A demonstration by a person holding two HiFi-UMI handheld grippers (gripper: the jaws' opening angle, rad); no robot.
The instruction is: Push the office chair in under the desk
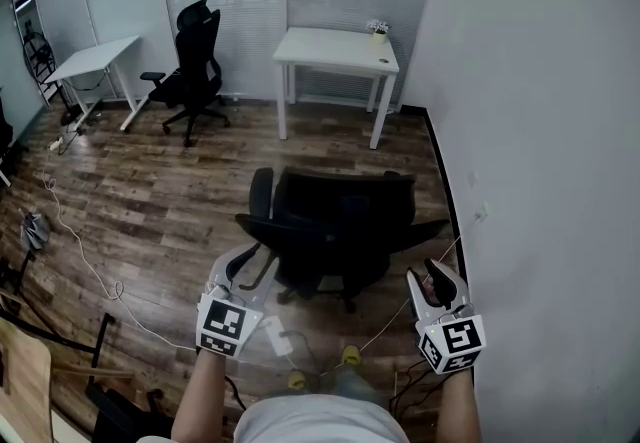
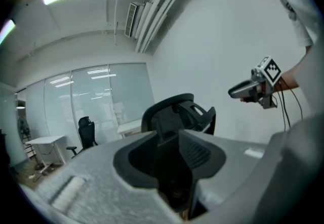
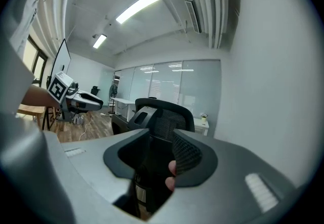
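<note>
Backrest of the black mesh office chair (image 1: 340, 221) faces you, just ahead between left gripper (image 1: 245, 266) and right gripper (image 1: 434, 281). Both jaws stand apart, empty. The white rectangular desk (image 1: 335, 47) waits straight beyond.

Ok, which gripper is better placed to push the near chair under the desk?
Nearly even; the left gripper slightly: both sit behind the chair, but the right gripper is crowded close to the wall.

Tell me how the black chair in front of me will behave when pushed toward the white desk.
The office chair probably rolls easily: a star base on smooth wood floor. Pushed off-centre, it may swivel or veer rather than head straight for the desk. Its mesh back likely flexes a little.
</note>
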